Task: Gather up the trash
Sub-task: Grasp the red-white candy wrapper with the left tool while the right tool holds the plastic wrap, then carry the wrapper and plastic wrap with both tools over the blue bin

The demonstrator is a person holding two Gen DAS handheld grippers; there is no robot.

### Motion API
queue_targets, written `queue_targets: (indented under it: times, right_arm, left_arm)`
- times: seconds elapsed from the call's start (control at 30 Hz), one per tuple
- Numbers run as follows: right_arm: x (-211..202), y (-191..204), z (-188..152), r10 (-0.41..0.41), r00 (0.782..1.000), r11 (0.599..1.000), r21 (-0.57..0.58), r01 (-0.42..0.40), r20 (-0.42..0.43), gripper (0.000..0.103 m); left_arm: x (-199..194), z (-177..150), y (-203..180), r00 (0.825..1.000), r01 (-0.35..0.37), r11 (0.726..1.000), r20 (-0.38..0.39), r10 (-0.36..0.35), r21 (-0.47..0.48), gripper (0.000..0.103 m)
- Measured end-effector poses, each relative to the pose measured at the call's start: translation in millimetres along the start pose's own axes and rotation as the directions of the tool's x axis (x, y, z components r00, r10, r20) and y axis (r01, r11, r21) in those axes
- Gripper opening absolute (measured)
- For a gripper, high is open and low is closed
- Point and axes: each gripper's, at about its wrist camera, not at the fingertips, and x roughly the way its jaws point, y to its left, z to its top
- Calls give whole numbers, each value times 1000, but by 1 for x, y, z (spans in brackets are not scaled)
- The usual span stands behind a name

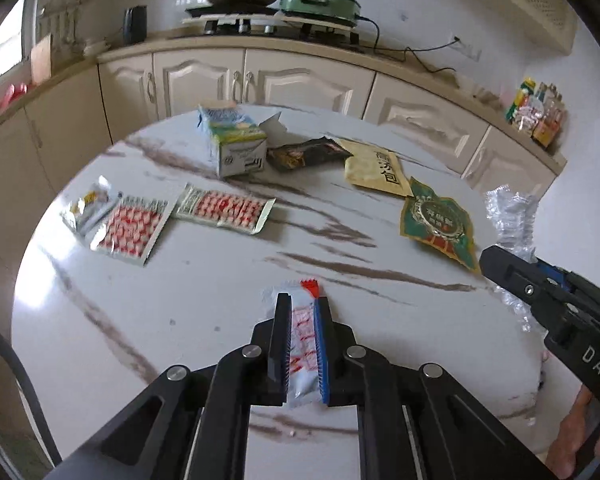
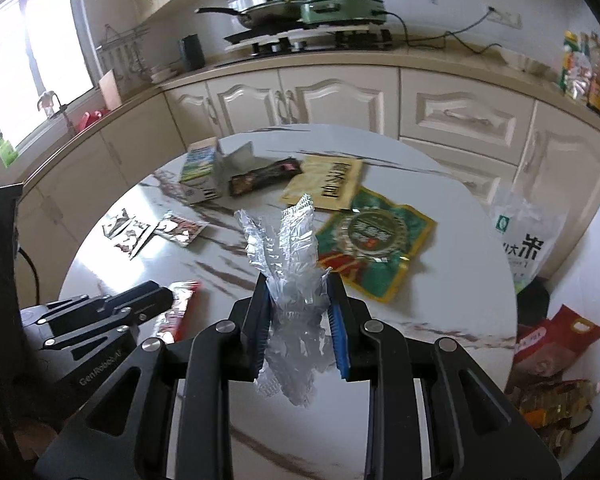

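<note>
L gripper (image 1: 304, 308) clamped on white-red sachet (image 1: 305, 344), fingers (image 1: 281, 336) nearly together, thin packet pinched flat betw pads. R gripper (image 2: 298, 280) holding crumpled clear plastic wrapper (image 2: 288, 248), fingers narrow, wrapper sticking up above tips. Both loads just above marble bench (image 1: 204, 280). Advice: keep squeeze steady, sachet is slick and could slip; lift clear before carrying. No bin in view. Remaining on bench: green pouch (image 1: 438, 222), yellow pouch (image 1: 376, 170), dark wrapper (image 1: 304, 154), carton (image 1: 236, 142), red-patterned packets (image 1: 134, 226).
</note>
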Motion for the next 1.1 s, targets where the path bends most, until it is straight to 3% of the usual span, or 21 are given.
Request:
queue_targets:
  times: [0.07, 0.2, 0.53, 0.77, 0.83, 1.1]
  right_arm:
    - [-3, 9, -1, 4, 1000, 1000, -14, -4, 3, 25]
    - [-8, 15, -8, 5, 1000, 1000, -18, -5, 11, 25]
    - [-12, 9, -7, -19, 1000, 1000, -10, 19, 2, 25]
    - [-12, 4, -7, -30, 1000, 1000, 3, 30, 4, 25]
    - [-12, 4, -8, -29, 1000, 1000, 3, 29, 2, 25]
    - [-14, 13, -9, -23, 1000, 1000, -10, 23, 2, 25]
  left_arm:
    - [-3, -3, 7, 1000, 8, 1000, -16, -9, -30, 9]
    - [-1, -6, 12, 1000, -3, 997, -29, 1, -72, 30]
    - [16, -5, -15, 998, -58, 997, -43, 56, -52, 38]
    - [16, -11, -19, 990, -142, 990, -18, 142, -15, 37]
    - [15, -12, -18, 989, -150, 989, -16, 150, -6, 33]
    - [0, -16, 1, 996, -86, 996, 9, 87, -13, 23]
